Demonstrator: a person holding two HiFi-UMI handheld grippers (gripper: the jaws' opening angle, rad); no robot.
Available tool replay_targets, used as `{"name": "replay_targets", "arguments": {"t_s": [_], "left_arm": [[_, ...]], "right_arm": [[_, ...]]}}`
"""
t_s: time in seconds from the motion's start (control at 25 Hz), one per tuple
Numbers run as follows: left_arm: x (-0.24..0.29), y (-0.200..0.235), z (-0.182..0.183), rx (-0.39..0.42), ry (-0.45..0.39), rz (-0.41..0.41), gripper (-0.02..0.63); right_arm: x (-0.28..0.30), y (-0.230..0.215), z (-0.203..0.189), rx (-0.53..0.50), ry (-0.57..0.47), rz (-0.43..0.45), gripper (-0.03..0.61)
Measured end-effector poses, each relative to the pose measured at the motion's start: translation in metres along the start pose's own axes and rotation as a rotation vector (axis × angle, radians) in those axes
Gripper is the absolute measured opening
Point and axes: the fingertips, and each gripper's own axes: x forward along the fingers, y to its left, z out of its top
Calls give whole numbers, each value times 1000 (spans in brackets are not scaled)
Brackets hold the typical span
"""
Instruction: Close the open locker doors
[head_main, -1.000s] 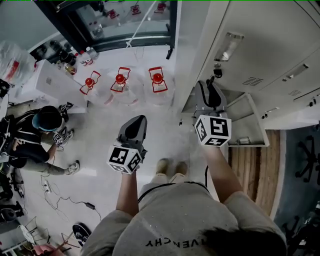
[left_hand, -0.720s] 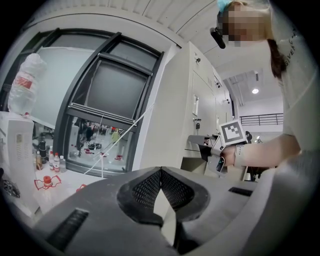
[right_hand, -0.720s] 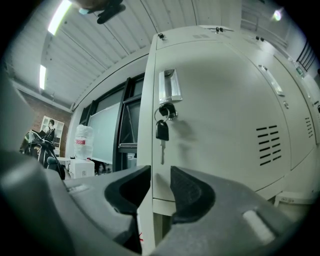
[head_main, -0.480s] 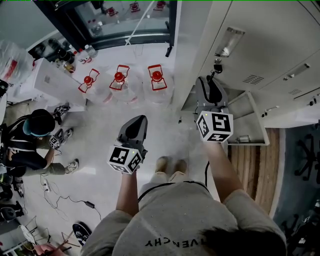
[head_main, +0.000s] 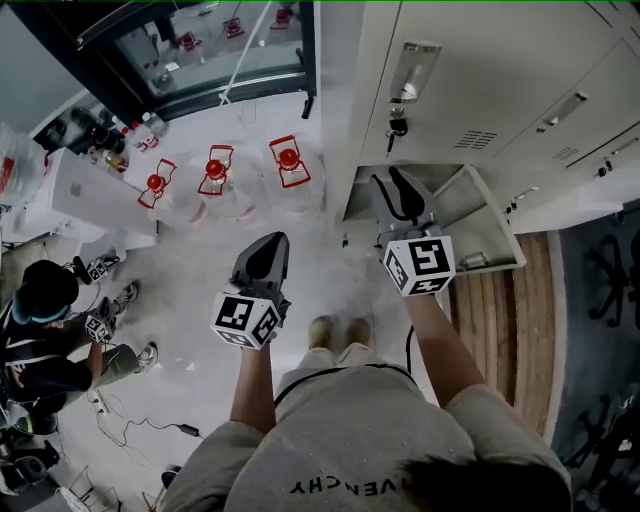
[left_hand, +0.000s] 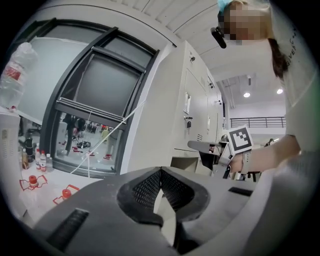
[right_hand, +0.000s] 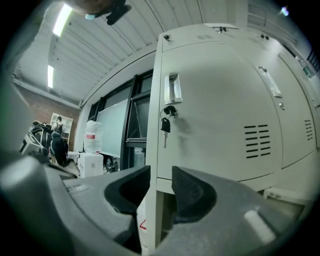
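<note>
Facing a bank of lockers (head_main: 470, 60). Low in the bank, one door (head_main: 480, 215) swung wide out into the room; above it, a shut door (right_hand: 215, 110) with a key (right_hand: 165, 125) hanging from the lock. Just beside the open door's left edge, right gripper (right_hand: 161, 172), held level, touching the door or not impossible to tell; jaws about half apart, just been opening, gripping nothing, with only the corner post (right_hand: 150, 210) of the bank lined up in the gap beyond. Well apart to the left, over the floor (head_main: 200, 250), left gripper (left_hand: 160, 170), level too, fingertips pressed together, empty. Farther left, three red-capped jugs (head_main: 215, 175) below a window (head_main: 220, 50), and a person (head_main: 40, 320) seated on the floor.
</note>
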Motion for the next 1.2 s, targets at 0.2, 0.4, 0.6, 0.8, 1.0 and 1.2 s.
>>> {"name": "replay_targets", "arguments": {"t_s": [0.2, 0.4, 0.6, 0.8, 1.0, 1.2], "left_arm": [[12, -16, -5, -2, 15, -77, -2], [24, -34, -10, -6, 29, -163, -2], [39, -59, -20, -4, 57, -261, -2], [58, -92, -31, -5, 80, -363, -2], [71, -128, -41, 11, 104, -426, -2], [79, -158, -49, 15, 107, -411, -2]], "right_arm": [[-36, -21, -9, 0, 25, -78, 123], [-82, -45, -18, 4, 51, -184, 123], [-138, -68, -26, 8, 68, -312, 128], [-204, -93, -39, 10, 99, -457, 130], [-265, -122, -52, 35, 119, -577, 138], [-301, -156, -68, 68, 146, -601, 159]]}}
